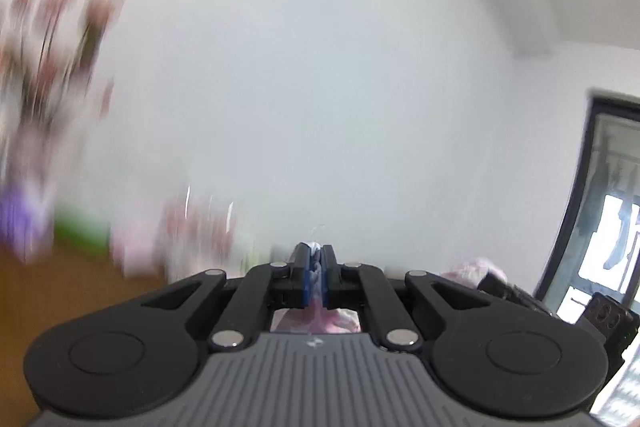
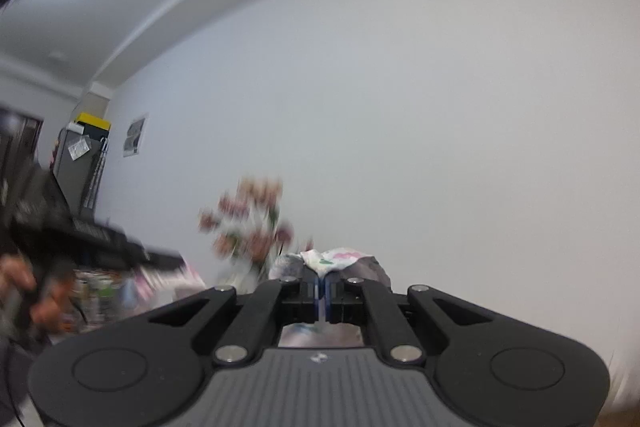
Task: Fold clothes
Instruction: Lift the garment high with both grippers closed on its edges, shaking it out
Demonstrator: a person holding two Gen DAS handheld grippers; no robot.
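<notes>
In the left wrist view, a flower arrangement (image 1: 52, 67) at nine o'clock is smeared by motion blur and cut off by the left edge; the pink and green objects (image 1: 132, 239) below it cannot be identified. In the right wrist view, a hand (image 2: 28, 291) at eight o'clock is blurred, and the flowers (image 2: 252, 223) near centre are smeared.

Pale printed garment (image 2: 340, 259), bunched, pinched at two edges, lifted
</notes>
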